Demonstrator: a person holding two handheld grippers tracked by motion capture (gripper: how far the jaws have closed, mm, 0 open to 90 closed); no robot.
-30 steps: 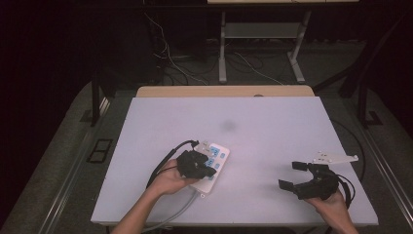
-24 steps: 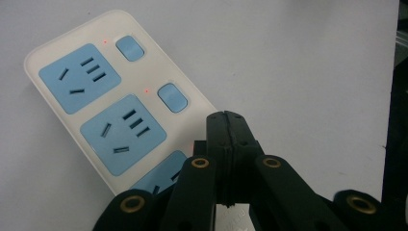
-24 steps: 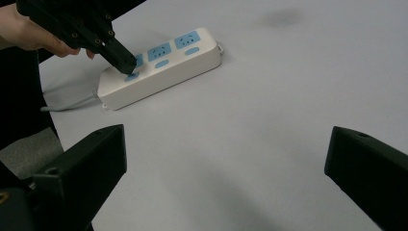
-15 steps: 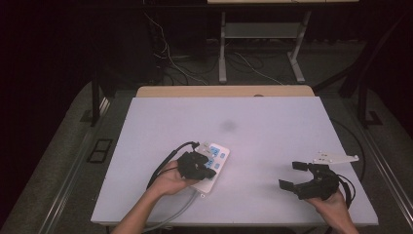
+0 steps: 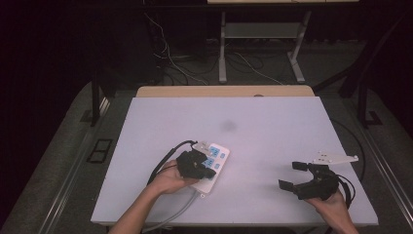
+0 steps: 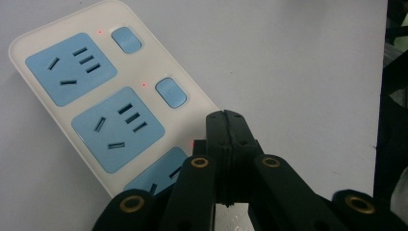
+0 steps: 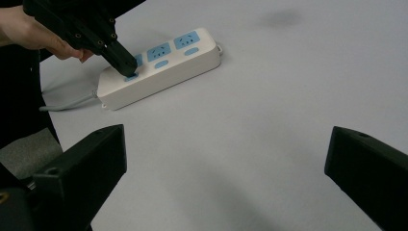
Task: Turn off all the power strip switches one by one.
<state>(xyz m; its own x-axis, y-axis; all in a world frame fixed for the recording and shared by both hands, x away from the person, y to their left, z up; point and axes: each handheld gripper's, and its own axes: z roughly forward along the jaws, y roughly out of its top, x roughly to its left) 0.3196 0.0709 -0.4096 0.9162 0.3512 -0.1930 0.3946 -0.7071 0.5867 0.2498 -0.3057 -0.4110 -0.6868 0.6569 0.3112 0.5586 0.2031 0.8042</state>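
Surroundings: dark room with cables and desk legs on the floor beyond the pale counter, which is carrying little besides the work.

Power strip: white power strip is lying flat directly under the left gripper's tip, its grey cord trailing back toward the person; blue sockets and blue rocker switches are facing up, so they are easy to press from above.

Left gripper: left gripper is pointing down at the strip with its jaws pressed flat together, holding nothing. The closed tip is making one narrow point, apparently for pushing the nearest switch rather than grasping. Two further switches are lying ahead of the tip, and small red lights beside them are glowing.

Left hand: left hand is wrapping the gripper body just behind the strip, angling the tool steeply onto it.

Right gripper: right gripper is hovering low over bare counter, well to the side of the strip, jaws spread wide and empty, probably waiting clear so the pressing has room.

Step in hand: likely toggling the strip's switches one at a time, judging by the tip on the near end.
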